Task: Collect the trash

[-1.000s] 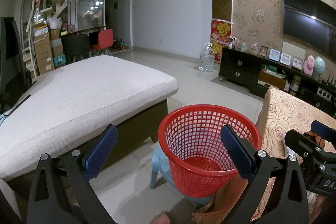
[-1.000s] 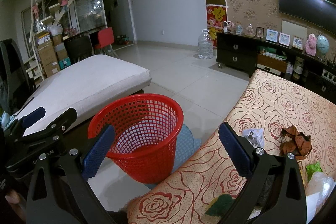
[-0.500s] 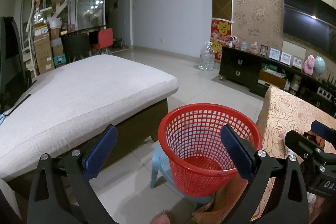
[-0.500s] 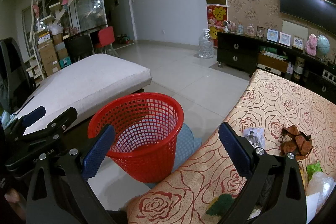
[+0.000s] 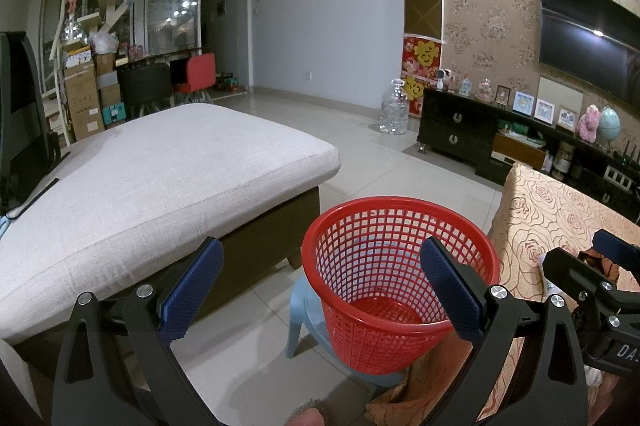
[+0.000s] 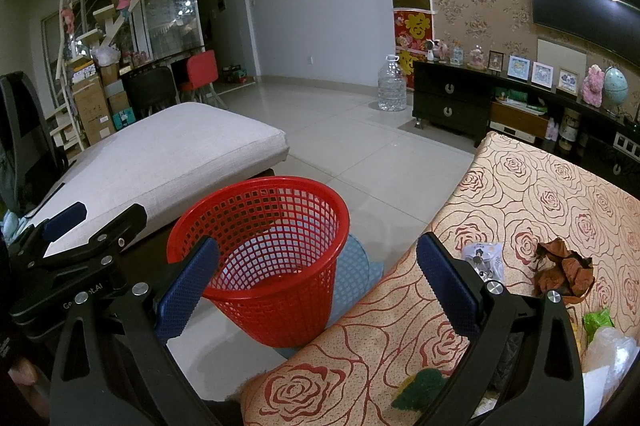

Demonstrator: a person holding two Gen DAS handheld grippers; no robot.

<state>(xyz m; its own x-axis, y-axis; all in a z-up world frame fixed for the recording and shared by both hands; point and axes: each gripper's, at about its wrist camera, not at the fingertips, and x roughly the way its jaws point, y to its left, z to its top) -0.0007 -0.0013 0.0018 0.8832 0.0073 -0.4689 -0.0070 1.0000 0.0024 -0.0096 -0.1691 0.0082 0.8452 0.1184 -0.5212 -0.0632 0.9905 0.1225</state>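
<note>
A red mesh trash basket (image 5: pixel 394 278) stands empty on a light blue stool (image 5: pixel 304 310); it also shows in the right wrist view (image 6: pixel 268 258). Trash lies on the rose-patterned tablecloth (image 6: pixel 552 194): a clear plastic wrapper (image 6: pixel 482 258), a crumpled brown wrapper (image 6: pixel 564 270), a green scrap (image 6: pixel 598 322), a dark green piece (image 6: pixel 420 390). My left gripper (image 5: pixel 320 290) is open and empty just before the basket. My right gripper (image 6: pixel 316 286) is open and empty over the table's near edge, between basket and trash.
A large grey cushioned ottoman (image 5: pixel 152 178) stands left of the basket. A black TV cabinet (image 6: pixel 452 102) with frames and a water jug (image 6: pixel 392 84) lie beyond on tiled floor (image 6: pixel 352 142). Boxes and chairs stand far left.
</note>
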